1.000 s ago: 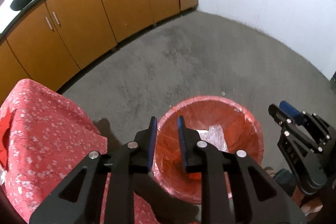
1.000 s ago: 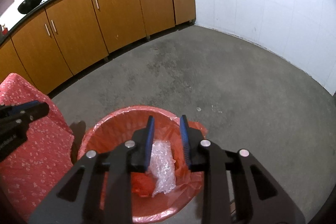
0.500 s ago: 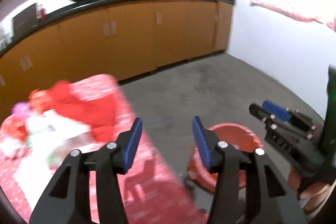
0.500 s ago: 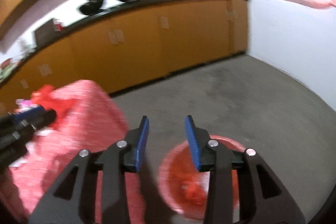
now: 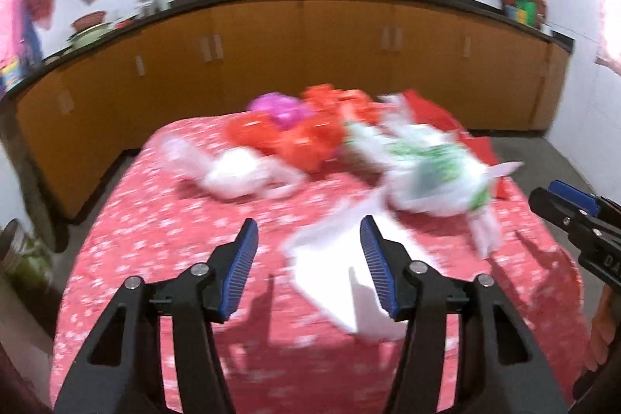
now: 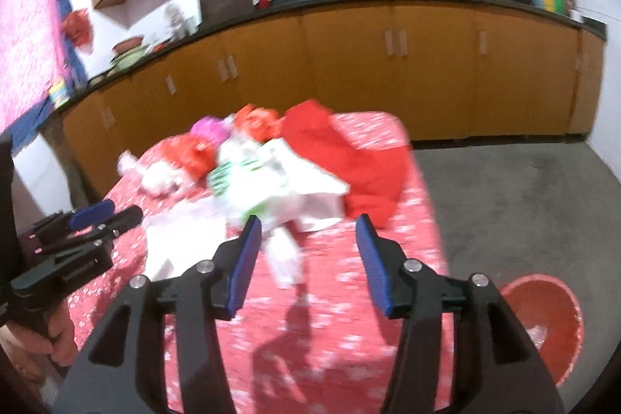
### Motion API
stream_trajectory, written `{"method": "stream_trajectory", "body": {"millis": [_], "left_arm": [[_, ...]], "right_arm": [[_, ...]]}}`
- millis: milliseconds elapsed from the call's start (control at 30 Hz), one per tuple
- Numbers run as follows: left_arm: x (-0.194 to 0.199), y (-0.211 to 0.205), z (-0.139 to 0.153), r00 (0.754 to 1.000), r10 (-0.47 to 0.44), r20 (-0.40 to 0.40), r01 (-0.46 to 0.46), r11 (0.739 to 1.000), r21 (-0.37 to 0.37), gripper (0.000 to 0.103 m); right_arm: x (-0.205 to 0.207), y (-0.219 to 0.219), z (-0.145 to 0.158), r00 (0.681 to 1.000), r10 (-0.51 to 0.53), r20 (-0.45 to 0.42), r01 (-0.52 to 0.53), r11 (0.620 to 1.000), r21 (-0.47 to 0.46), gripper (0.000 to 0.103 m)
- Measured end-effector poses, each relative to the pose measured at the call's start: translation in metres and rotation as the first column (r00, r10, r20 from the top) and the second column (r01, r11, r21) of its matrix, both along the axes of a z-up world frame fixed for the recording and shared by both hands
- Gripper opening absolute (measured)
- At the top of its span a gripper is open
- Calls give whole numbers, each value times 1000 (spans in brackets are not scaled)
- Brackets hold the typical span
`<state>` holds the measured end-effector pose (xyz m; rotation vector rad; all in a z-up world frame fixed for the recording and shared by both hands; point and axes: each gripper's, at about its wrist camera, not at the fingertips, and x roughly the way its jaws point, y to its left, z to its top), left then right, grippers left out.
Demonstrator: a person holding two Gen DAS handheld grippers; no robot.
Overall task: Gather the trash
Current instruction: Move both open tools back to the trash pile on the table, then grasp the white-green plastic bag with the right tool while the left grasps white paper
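Red-clothed table bears crumpled bags, orientation blurred.

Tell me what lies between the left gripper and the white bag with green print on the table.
In the left wrist view, a flat white plastic piece lies on the red cloth between the open left gripper and the green-printed bag.

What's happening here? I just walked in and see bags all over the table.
A person is clearing trash with the left tongs and the right tongs. Both are open, empty, aimed at the plastic bags piled on the red tablecloth. The red bin sits on the floor beside the table.
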<state>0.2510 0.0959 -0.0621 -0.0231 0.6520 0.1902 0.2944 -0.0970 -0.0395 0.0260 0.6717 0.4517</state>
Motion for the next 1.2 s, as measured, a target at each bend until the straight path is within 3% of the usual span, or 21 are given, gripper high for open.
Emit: {"method": "stream_trajectory", "body": {"millis": [300, 333, 400, 433, 867, 933, 1133, 1200], "left_arm": [[-8, 43, -8, 1000, 7, 17, -6, 998, -68, 58], [-8, 44, -8, 1000, -2, 18, 3, 997, -72, 58], [-6, 44, -9, 999, -27, 21, 29, 996, -83, 58], [-5, 43, -10, 999, -38, 21, 40, 995, -87, 58], [36, 23, -25, 985, -151, -77, 144, 986, -88, 58], [40, 21, -28, 980, -170, -100, 161, 983, -89, 55], [48, 26, -36, 967, -201, -155, 179, 973, -147, 35], [48, 30, -38, 964, -210, -161, 183, 969, -167, 17]], "right_arm": [[37, 38, -27, 996, 24, -92, -32, 996, -87, 54], [42, 39, -30, 993, 25, -116, -35, 996, -85, 51], [47, 43, -32, 991, 25, -129, -35, 997, -74, 19], [48, 43, -34, 990, 33, -137, -44, 996, -78, 11], [26, 39, -26, 995, 66, -73, -72, 994, -81, 8], [27, 41, -27, 995, 65, -75, -71, 994, -80, 8], [27, 40, -28, 995, 62, -80, -68, 995, -71, 8], [27, 40, -27, 995, 63, -75, -69, 995, -71, 8]]}}
